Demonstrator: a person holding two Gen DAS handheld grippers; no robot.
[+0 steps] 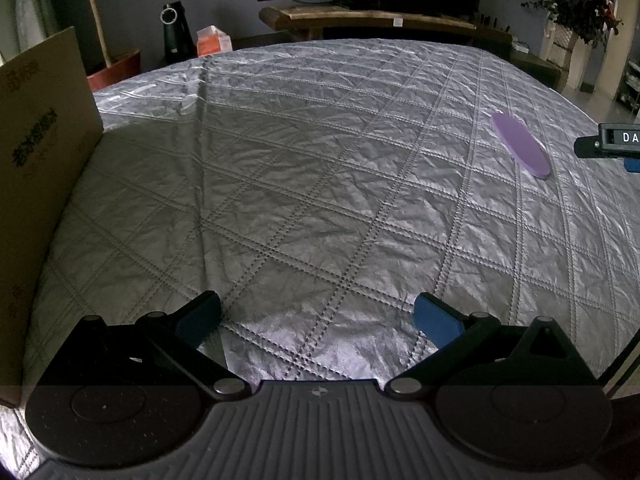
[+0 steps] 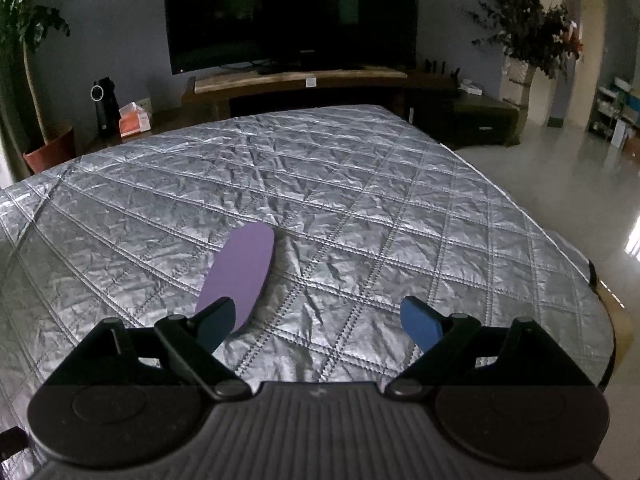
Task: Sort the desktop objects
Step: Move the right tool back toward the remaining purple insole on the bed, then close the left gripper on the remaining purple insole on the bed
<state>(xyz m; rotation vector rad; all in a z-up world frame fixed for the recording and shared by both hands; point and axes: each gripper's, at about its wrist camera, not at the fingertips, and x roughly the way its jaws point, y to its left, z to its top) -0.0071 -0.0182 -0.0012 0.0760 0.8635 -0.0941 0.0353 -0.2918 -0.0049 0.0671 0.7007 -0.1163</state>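
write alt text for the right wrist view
A flat purple oval disc lies on a silver quilted table cover, just beyond the left finger of the open right gripper, whose blue-padded fingers hold nothing. A dark television stands behind.

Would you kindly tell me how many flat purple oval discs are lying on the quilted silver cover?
1. The flat purple oval disc lies just ahead of the right gripper's left finger; the cardboard box could hide others.

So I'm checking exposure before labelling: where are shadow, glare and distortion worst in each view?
Left wrist: the cardboard box shadows the silver quilted cover at left; its far edge bows. Right wrist: sheen streaks the cover, glare on the floor at right, purple disc sharp.
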